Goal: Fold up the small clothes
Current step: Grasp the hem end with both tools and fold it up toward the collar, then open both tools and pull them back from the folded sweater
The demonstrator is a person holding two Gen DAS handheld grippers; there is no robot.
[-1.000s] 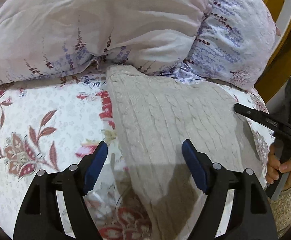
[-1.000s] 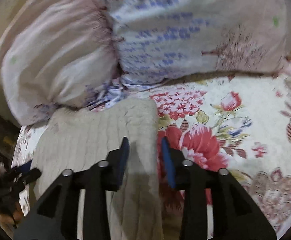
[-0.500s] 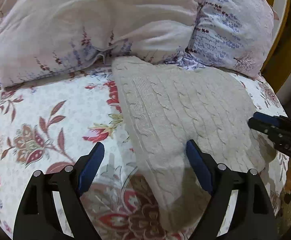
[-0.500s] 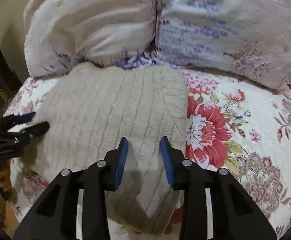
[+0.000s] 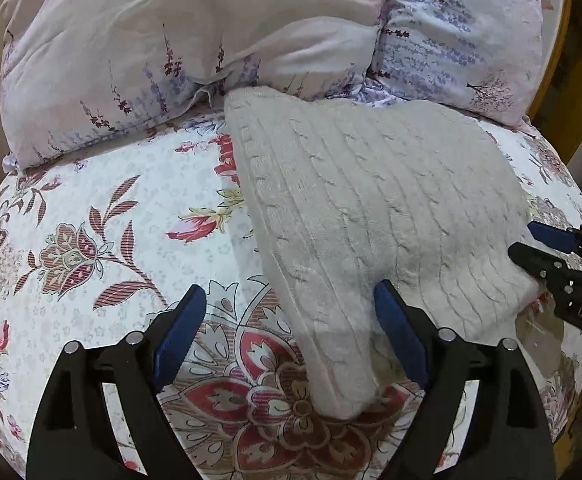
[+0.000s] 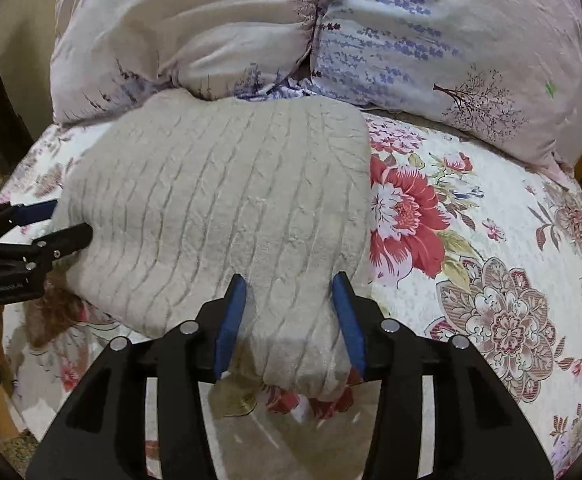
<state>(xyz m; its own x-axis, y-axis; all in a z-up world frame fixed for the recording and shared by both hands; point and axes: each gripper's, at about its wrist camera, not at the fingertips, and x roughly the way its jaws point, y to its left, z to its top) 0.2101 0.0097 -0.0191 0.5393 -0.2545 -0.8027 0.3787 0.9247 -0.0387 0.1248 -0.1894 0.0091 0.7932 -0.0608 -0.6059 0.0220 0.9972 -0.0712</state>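
The left gripper [image 5: 291,330] stands wide open, empty, one narrow leg of the cream cable-knit garment [image 5: 371,208] lying between its blue-padded fingers [image 5: 181,332]. The knit lies flat on the floral bedspread [image 5: 91,240], touching the lavender-print pillows [image 5: 171,40]. The right gripper [image 6: 289,320], moderately open, straddles the other leg.

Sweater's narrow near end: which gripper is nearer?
Roughly level, no clear winner. Left gripper open, straddling the narrow end of the knit sweater; right gripper open, straddling its other lobe.
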